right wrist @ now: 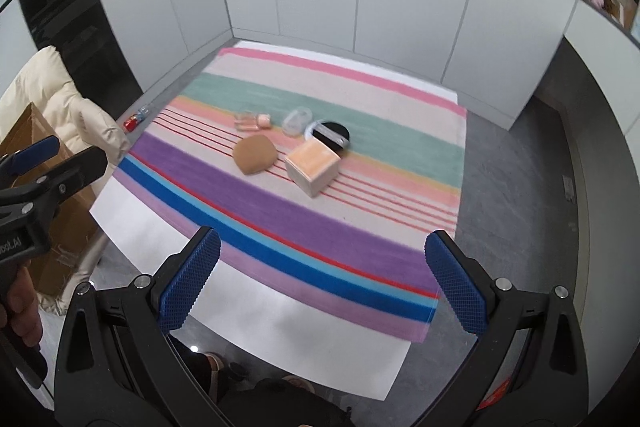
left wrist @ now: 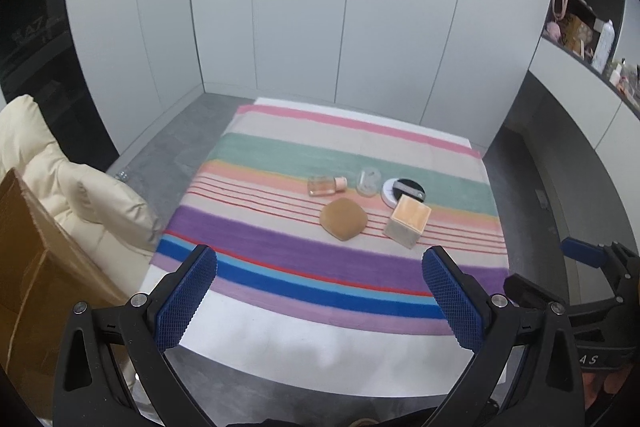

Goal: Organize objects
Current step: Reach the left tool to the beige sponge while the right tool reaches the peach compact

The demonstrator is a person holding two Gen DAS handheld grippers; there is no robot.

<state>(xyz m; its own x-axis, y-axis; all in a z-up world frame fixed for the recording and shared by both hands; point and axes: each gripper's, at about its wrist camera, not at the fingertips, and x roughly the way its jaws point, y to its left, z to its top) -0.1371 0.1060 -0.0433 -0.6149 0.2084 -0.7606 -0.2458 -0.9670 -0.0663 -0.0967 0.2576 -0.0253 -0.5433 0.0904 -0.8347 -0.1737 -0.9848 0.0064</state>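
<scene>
Both claws hover over the near edge of a white bench (left wrist: 280, 343) covered by a striped cloth (left wrist: 280, 247), well apart from the things on it. The left claw (left wrist: 320, 301) stands wide, nothing between its blue pads (left wrist: 186, 301). The right claw (right wrist: 322, 283) is likewise wide and holds nothing.

The landmark is the box (left wrist: 408, 221), a small open cube with a peach inside, standing on the thin red stripes. Just left of the box lies a brown pad (left wrist: 344, 218), flat on the cloth. Behind the box, touching or nearly touching its far corner, sits a round white compact (left wrist: 402, 191) with a black top. Left of the compact, behind the box, is a clear jar (left wrist: 368, 182). Further left, behind the pad, a bottle (left wrist: 325, 185) with a pink cap lies on its side.

Far left of the box, off the bench, stand a cream jacket (left wrist: 72, 187) and a carton (left wrist: 28, 267).
</scene>
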